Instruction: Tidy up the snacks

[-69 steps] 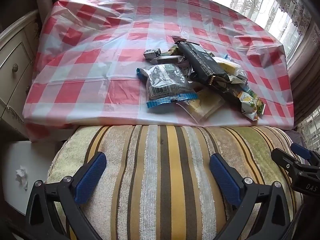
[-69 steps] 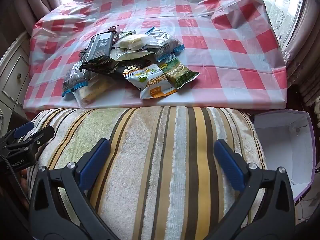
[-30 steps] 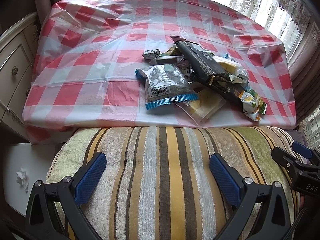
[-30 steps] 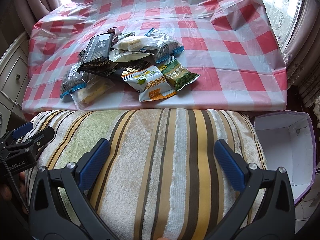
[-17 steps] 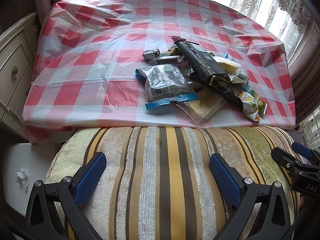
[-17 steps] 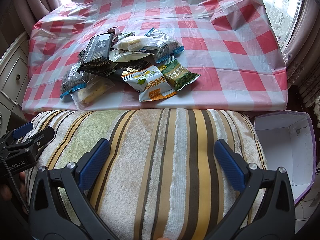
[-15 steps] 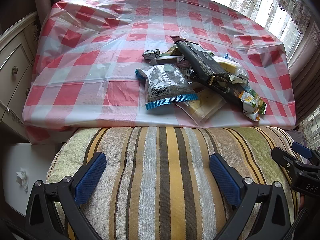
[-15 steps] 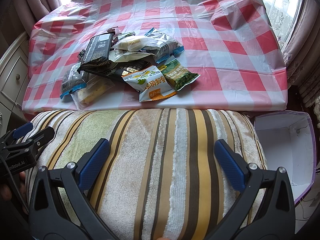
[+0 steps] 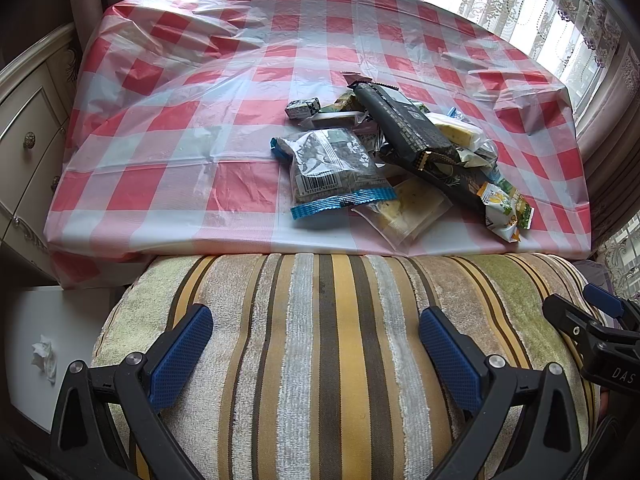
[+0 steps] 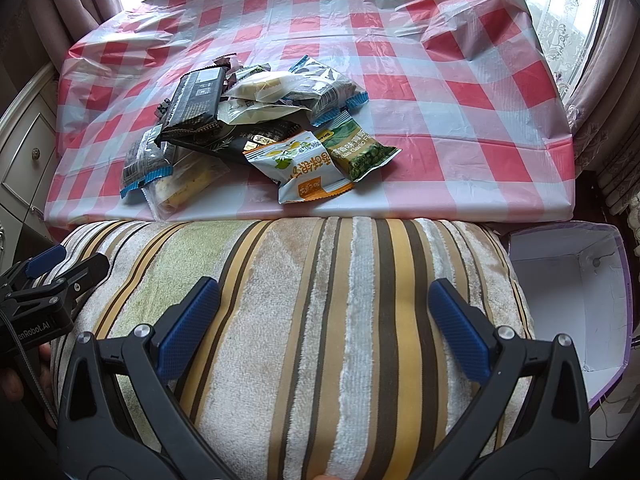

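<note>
Hovering side by side over a striped cushion, both grippers have their jaws spread wide and hold nothing. The left gripper and right gripper touch no snack. The snacks lie in a loose heap on the checked counter beyond the cushion, nearer its front edge. A long black pack rests on top of the heap; a blue-edged pack and a white-and-orange pack lie at the front. An open box sits just right of the cushion.
</note>
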`<state>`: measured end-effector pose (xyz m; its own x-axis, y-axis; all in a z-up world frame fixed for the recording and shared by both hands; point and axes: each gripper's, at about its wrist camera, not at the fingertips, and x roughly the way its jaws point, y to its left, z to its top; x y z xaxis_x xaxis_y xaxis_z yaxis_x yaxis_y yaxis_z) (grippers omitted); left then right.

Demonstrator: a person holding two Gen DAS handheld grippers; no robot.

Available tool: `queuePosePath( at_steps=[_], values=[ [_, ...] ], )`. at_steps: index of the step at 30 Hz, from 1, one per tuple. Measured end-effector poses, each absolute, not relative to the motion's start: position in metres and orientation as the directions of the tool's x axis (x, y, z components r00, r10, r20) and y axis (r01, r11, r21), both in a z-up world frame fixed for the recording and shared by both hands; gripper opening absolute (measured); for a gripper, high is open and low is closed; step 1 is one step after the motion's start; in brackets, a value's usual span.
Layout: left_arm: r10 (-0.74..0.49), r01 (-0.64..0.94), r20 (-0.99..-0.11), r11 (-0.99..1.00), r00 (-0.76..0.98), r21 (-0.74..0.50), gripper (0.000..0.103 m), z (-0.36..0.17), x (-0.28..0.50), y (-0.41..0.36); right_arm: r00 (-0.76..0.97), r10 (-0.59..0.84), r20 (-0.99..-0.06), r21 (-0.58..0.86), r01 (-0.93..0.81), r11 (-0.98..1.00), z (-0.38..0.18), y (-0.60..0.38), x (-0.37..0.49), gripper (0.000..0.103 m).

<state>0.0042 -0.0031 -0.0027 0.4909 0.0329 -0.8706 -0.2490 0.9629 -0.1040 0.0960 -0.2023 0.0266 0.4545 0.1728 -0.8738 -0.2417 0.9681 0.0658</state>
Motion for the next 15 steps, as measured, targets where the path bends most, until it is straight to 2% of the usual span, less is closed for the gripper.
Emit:
queuePosePath(
  at_steps=[15],
  values=[
    [0.029, -0.249, -0.87, 0.962, 0.492, -0.109, 0.103, -0.0025, 0.0041, -0.0024, 0.451, 0.183, -0.873, 0.077, -0.244, 0.967, 0.0251, -0.2032, 0.0954, 0.103]
  ],
)
